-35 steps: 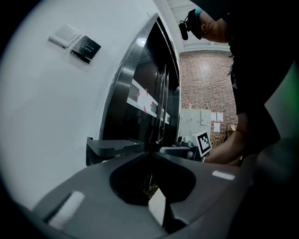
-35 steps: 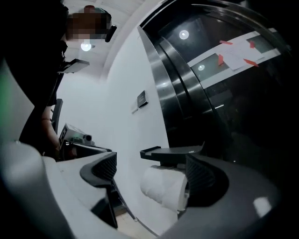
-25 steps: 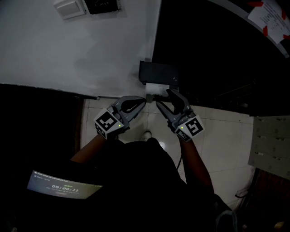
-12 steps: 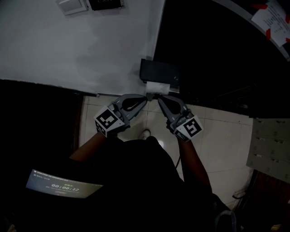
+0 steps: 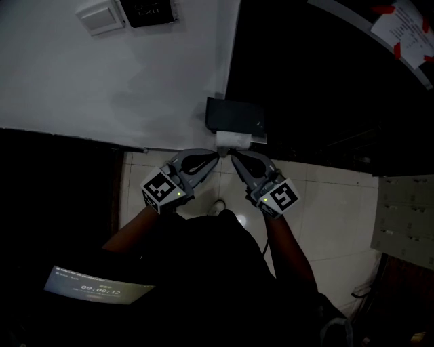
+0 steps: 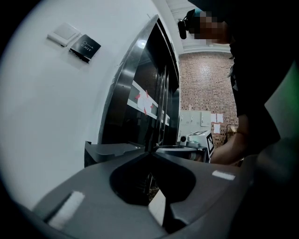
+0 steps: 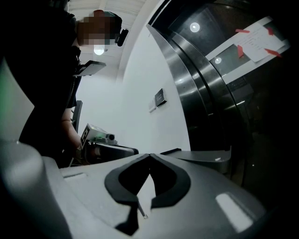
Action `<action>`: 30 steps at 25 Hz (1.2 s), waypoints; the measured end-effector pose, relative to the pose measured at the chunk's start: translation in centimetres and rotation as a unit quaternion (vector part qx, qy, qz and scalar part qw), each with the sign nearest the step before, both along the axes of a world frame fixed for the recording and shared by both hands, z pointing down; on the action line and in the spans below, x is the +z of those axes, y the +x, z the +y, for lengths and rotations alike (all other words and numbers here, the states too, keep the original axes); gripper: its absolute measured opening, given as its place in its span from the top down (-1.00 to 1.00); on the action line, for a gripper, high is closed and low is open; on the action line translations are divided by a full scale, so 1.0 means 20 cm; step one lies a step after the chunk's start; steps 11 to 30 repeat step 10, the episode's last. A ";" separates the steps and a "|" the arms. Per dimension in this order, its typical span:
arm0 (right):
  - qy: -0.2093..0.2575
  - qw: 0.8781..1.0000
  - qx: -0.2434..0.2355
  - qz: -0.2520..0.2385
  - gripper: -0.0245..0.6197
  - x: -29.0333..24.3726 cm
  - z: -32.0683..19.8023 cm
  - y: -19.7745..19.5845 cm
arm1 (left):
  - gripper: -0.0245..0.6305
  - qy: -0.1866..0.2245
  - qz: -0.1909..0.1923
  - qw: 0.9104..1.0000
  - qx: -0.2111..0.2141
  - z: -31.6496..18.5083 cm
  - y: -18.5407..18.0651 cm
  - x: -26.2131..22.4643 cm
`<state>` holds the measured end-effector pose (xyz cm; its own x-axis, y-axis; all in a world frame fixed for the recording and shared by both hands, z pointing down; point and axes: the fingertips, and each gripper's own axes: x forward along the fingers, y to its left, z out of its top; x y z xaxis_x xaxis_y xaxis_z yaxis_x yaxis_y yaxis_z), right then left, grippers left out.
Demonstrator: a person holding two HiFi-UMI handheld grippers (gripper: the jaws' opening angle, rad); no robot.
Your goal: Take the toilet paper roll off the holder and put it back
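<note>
The toilet paper roll (image 5: 232,140) shows as a white patch under the dark box-shaped holder (image 5: 234,115) on the wall edge. My left gripper (image 5: 216,157) and right gripper (image 5: 233,157) point up at it from just below, tips side by side and a little short of the paper. Both are shut with nothing between the fingertips. In the left gripper view the jaws (image 6: 150,152) meet in front of the holder's lid (image 6: 110,150). The right gripper's jaws (image 7: 149,155) also meet, with the holder's lid (image 7: 205,156) behind them.
A white wall (image 5: 102,74) with a switch plate (image 5: 100,17) and a dark sign (image 5: 148,8) lies to the left. Dark glossy metal panels (image 5: 325,74) stand to the right. Pale floor tiles (image 5: 332,210) lie below, and a lit screen (image 5: 98,289) sits at lower left.
The right gripper's jaws have gone from open to shut. Both grippers have drawn slightly back and down from the roll, tips closer together.
</note>
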<state>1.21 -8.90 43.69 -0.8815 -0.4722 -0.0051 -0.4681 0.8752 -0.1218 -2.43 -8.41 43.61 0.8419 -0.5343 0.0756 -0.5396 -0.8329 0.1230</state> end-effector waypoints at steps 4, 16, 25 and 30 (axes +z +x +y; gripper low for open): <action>-0.005 1.000 -0.001 -0.003 0.92 0.00 -0.01 0.00 | 0.92 0.001 0.000 1.000 0.002 -0.01 0.00 0.00; -0.006 1.000 -0.002 -0.002 0.92 0.00 -0.03 0.00 | 0.92 -0.013 -0.001 1.000 0.002 -0.02 0.01 -0.02; -0.006 1.000 -0.002 -0.002 0.92 0.00 -0.03 0.00 | 0.92 -0.013 -0.001 1.000 0.002 -0.02 0.01 -0.02; -0.006 1.000 -0.002 -0.002 0.92 0.00 -0.03 0.00 | 0.92 -0.013 -0.001 1.000 0.002 -0.02 0.01 -0.02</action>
